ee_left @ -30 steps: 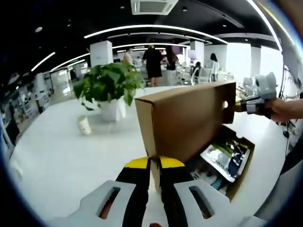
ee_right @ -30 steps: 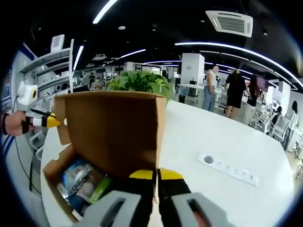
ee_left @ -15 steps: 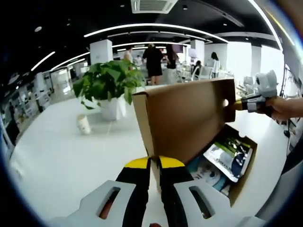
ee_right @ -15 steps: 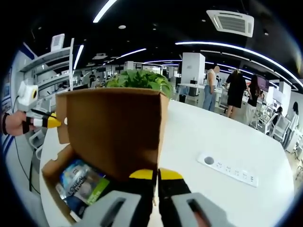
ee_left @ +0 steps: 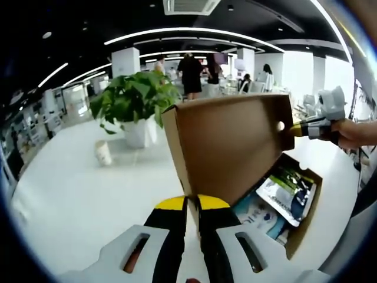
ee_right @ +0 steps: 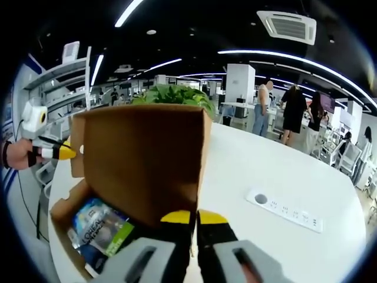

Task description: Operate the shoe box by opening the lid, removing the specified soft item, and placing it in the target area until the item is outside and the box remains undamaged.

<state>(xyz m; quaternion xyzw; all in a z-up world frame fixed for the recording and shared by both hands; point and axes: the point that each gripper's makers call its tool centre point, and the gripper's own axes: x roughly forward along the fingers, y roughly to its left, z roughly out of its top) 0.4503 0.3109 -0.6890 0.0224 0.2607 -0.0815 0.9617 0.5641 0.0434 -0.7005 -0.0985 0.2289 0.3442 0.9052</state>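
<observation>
shoe box (ee_left: 297, 203) sits on the white table (ee_left: 76, 188) with its lid (ee_left: 232, 141) raised, left gripper (ee_left: 192, 203) and right gripper (ee_right: 194, 217) each pinched shut on a lid corner, so opening looks done while the packets (ee_right: 100, 227) inside await removal.

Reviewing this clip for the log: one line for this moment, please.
stage: lid opening | left gripper: shut on lid | right gripper: shut on lid | packets in box
</observation>
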